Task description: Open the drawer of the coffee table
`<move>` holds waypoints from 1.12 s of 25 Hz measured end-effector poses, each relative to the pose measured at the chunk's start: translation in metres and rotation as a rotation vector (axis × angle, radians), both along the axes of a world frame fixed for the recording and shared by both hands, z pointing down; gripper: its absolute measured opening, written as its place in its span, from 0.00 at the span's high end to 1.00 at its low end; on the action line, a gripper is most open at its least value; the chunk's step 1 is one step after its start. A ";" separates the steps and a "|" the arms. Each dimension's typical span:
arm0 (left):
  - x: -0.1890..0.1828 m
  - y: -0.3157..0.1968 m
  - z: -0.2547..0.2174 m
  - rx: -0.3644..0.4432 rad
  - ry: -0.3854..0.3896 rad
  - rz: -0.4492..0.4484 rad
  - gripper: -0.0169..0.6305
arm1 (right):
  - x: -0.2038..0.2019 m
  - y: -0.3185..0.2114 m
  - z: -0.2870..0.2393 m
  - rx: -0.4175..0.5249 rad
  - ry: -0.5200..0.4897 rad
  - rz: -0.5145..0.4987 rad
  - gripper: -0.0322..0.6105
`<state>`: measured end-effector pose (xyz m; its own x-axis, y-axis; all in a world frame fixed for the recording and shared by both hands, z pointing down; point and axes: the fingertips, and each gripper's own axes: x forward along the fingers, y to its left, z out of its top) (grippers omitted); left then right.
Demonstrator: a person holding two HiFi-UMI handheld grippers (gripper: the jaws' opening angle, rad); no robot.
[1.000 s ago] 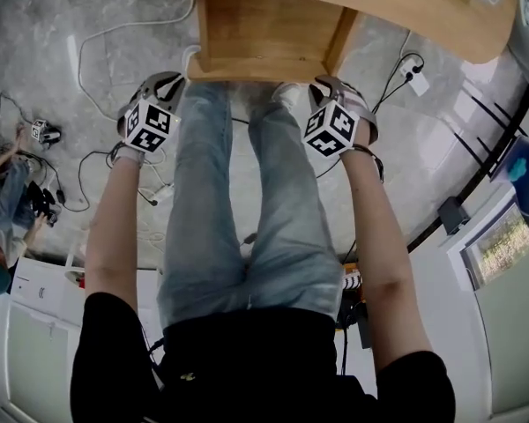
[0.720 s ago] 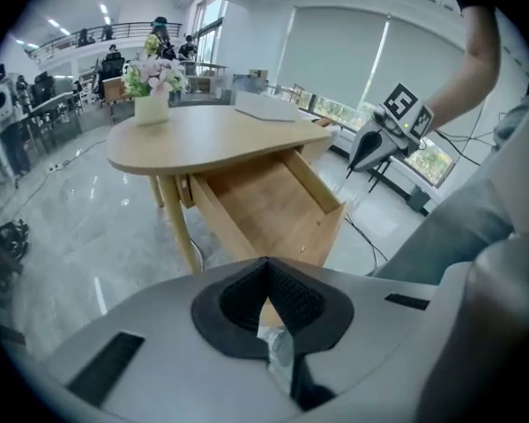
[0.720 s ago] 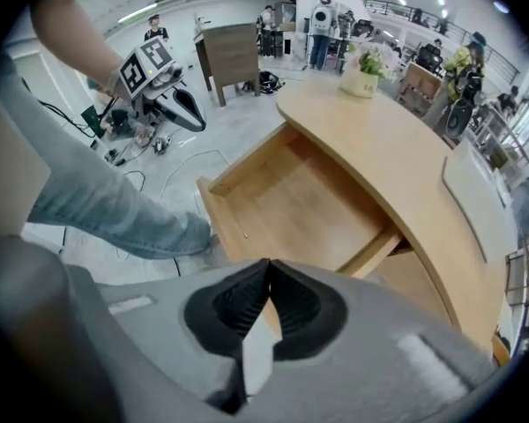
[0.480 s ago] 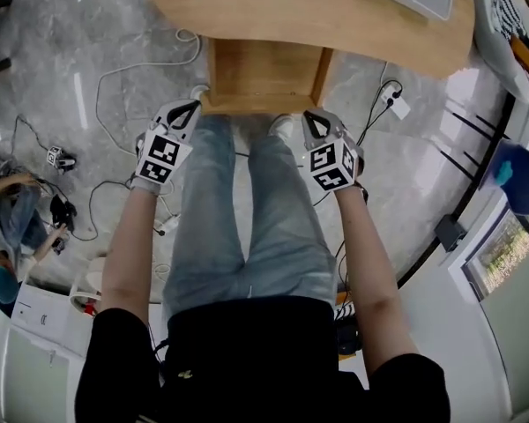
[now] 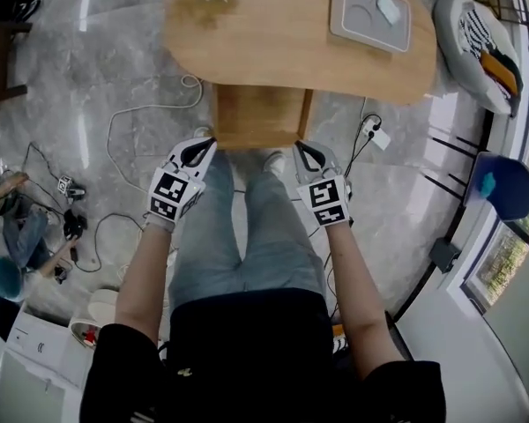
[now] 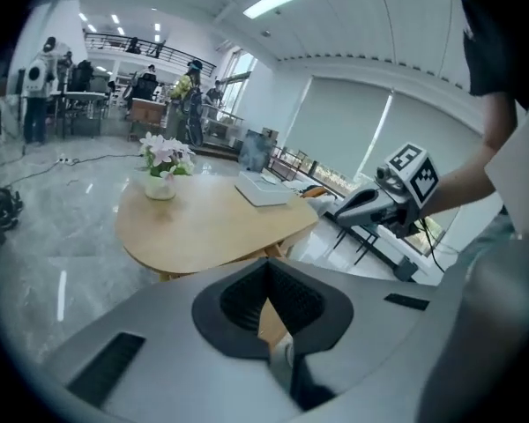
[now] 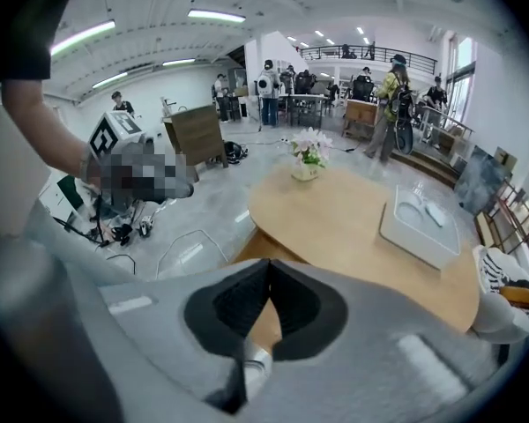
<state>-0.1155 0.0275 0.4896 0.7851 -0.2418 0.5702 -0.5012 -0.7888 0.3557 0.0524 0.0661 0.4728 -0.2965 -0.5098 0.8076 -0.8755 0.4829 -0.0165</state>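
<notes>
Head view: left gripper (image 5: 200,148) is sitting clenched and empty, now higher than a second ago, when it was at the front left corner of the drawer (image 5: 257,113). Drawer is standing pulled out from under the coffee table (image 5: 282,33), ahead of the person's legs. Right gripper (image 5: 307,154) is likewise clenched, empty, raised from the right corner.

drawer (image 5: 257,117) far end hidden under tabletop (image 5: 282,38)
</notes>
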 end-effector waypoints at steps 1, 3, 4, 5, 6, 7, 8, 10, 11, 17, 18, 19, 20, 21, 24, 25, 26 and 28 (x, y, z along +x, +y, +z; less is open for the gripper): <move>0.000 -0.003 -0.012 -0.011 0.015 -0.021 0.96 | -0.001 -0.002 -0.013 0.013 -0.009 0.011 0.95; 0.000 -0.010 -0.038 -0.006 0.032 -0.037 0.96 | -0.001 -0.006 -0.036 0.034 -0.026 0.035 0.95; 0.000 -0.012 -0.051 0.004 0.038 -0.033 0.96 | -0.001 -0.007 -0.047 0.044 -0.035 0.048 0.95; 0.001 -0.014 -0.065 0.016 0.041 -0.023 0.96 | -0.001 -0.009 -0.058 0.055 -0.044 0.062 0.95; 0.002 -0.015 -0.078 0.031 0.042 -0.006 0.96 | -0.002 -0.010 -0.070 0.067 -0.053 0.074 0.95; 0.003 -0.015 -0.090 0.048 0.039 0.010 0.96 | -0.002 -0.011 -0.082 0.079 -0.062 0.086 0.95; 0.004 -0.016 -0.102 0.063 0.038 0.017 0.96 | -0.001 -0.011 -0.095 0.093 -0.069 0.097 0.95; 0.004 -0.021 -0.127 0.074 0.051 -0.006 0.95 | -0.001 -0.011 -0.121 0.121 -0.084 0.117 0.95; 0.004 -0.023 -0.139 0.072 0.063 -0.026 0.95 | -0.001 -0.011 -0.134 0.135 -0.092 0.127 0.95; 0.013 -0.029 -0.210 0.111 0.105 -0.054 0.95 | 0.000 -0.015 -0.215 0.226 -0.142 0.171 0.95; 0.016 -0.029 -0.222 0.123 0.110 -0.054 0.95 | 0.000 -0.016 -0.227 0.241 -0.145 0.173 0.95; 0.018 -0.030 -0.233 0.132 0.118 -0.055 0.95 | 0.000 -0.017 -0.238 0.255 -0.147 0.175 0.95; 0.020 -0.031 -0.244 0.141 0.126 -0.055 0.95 | 0.001 -0.018 -0.248 0.270 -0.150 0.180 0.95; 0.022 -0.032 -0.254 0.151 0.133 -0.054 0.95 | 0.003 -0.019 -0.259 0.284 -0.154 0.188 0.95; 0.024 -0.031 -0.287 0.195 0.139 -0.042 0.95 | 0.003 -0.017 -0.294 0.334 -0.162 0.199 0.95; 0.024 -0.031 -0.298 0.214 0.139 -0.040 0.95 | 0.004 -0.017 -0.306 0.356 -0.160 0.199 0.95; 0.025 -0.032 -0.309 0.232 0.139 -0.037 0.95 | 0.004 -0.017 -0.317 0.377 -0.160 0.199 0.95; 0.027 -0.032 -0.331 0.266 0.143 -0.032 0.95 | 0.005 -0.016 -0.338 0.410 -0.163 0.195 0.95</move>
